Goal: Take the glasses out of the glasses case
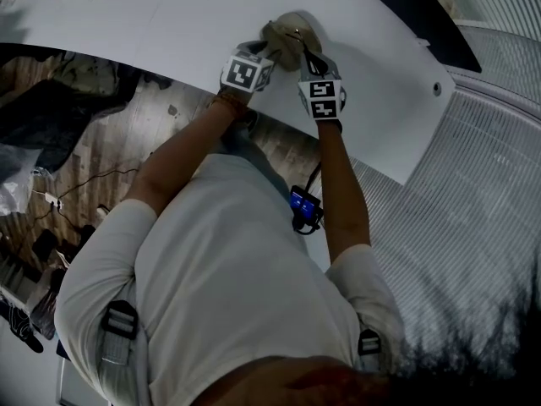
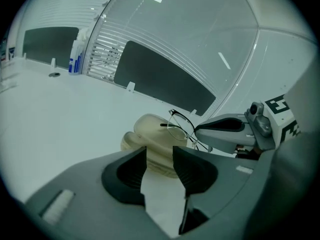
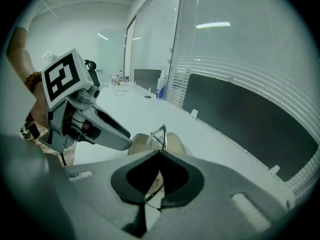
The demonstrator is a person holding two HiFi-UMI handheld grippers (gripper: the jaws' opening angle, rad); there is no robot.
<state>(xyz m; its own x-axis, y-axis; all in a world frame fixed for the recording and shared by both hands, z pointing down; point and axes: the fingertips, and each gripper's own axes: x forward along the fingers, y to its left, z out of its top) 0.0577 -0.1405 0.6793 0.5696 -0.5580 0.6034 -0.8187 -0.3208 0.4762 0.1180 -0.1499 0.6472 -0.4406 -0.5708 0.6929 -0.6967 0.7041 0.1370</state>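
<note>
The glasses (image 2: pixel 181 126) are thin and dark-rimmed. They stand just above the open mouth of the beige glasses case (image 2: pixel 150 136), held by the right gripper (image 3: pixel 159 154), whose jaws are pinched together on the wire frame. The left gripper (image 2: pixel 160 153) clamps the near edge of the case between its jaws. Both grippers meet over the white bench (image 2: pixel 55 119). From here I can't tell whether the case rests on the bench. A spray bottle (image 2: pixel 75 59) stands far off by the blinds.

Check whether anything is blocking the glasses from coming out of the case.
Nothing visible does. The right tongs grip the glasses just above the glasses case, which the left tongs hold.
</note>
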